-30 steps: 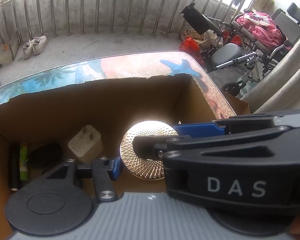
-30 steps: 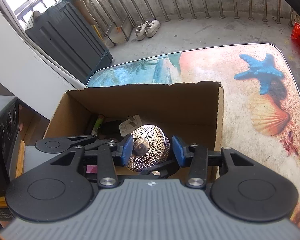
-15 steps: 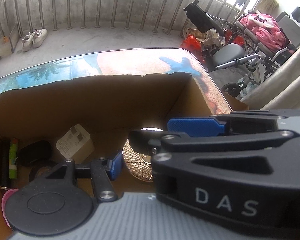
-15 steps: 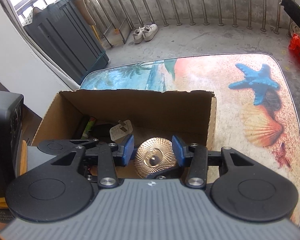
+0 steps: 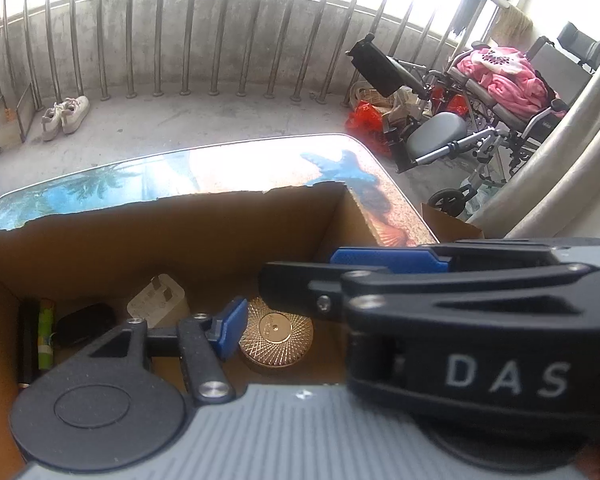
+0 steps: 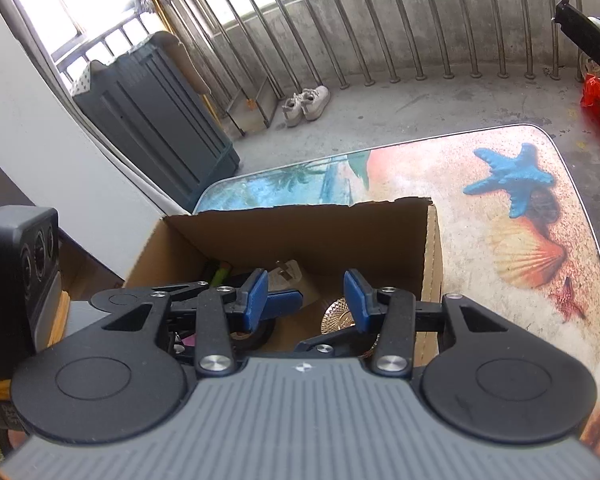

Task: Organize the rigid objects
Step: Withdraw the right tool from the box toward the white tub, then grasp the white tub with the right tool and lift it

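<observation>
A cardboard box [image 5: 180, 240] stands on the beach-print table [image 6: 480, 168]. A gold patterned disc [image 5: 276, 336] lies flat on the box floor, free of any pad. My left gripper [image 5: 300, 332] hovers over it with its jaws opening; only its left blue pad [image 5: 232, 328] shows. The other finger is hidden behind the right gripper, whose blue finger [image 5: 388, 260] crosses the view. My right gripper [image 6: 306, 300] is open above the box with nothing between its pads. The disc [image 6: 334, 316] peeks out beside its right finger.
In the box also lie a white charger plug [image 5: 160, 304], a black object [image 5: 84, 324] and a green marker [image 5: 46, 332]. A wheelchair [image 5: 480, 120] stands to the right. A dark cabinet [image 6: 152, 120] and shoes [image 6: 306, 104] stand beyond the table.
The disc, held upright between pads a second ago, now lies flat on the box floor. The left jaws have widened. Both grippers have drawn up and back from the box.
</observation>
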Demonstrator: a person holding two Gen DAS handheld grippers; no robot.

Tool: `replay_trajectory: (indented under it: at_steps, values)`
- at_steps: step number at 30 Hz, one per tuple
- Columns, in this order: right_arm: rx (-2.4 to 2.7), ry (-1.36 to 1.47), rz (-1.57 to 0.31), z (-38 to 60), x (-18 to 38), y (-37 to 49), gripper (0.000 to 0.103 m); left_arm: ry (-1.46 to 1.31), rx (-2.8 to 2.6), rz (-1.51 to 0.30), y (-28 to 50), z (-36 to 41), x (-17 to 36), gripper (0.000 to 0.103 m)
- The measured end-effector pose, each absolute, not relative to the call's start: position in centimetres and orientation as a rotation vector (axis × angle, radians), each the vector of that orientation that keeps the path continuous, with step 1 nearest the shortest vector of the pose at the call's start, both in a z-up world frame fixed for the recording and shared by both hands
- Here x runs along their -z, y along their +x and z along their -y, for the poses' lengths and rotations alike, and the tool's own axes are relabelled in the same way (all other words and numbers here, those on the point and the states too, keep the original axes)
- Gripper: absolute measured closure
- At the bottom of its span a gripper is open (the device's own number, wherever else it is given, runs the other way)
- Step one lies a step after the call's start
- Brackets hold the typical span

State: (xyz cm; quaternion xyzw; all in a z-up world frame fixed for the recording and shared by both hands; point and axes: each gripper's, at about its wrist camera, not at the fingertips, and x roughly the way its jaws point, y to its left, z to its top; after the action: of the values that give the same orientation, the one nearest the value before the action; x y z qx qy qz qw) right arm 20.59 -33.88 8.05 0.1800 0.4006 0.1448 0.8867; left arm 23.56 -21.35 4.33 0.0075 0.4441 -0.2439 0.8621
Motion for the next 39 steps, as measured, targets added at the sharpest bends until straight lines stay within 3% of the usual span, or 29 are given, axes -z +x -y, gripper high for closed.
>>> replay_trajectory:
  at_steps: [12, 22, 29, 39]
  values:
    - [-0.252, 0.606, -0.531, 36.3, -11.6, 5.0, 0.055, 0.099, 0.59, -0.775, 14.2, 17.8, -8.8, 0.023]
    - [-0.254, 0.625, -0.475, 33.3, -11.1, -4.9, 0.035, 0.145, 0.615, -0.692, 5.9, 12.2, -9.9, 0.012]
    - [-0.322, 0.644, -0.541, 29.0, -9.5, -5.7, 0.032, 0.112, 0.503, -0.668, 2.7, 5.4, -9.0, 0.007]
    - [-0.474, 0.607, -0.719, 20.8, -7.2, 0.8, 0.032, 0.073, 0.323, -0.711, 3.7, 0.1, -5.5, 0.006]
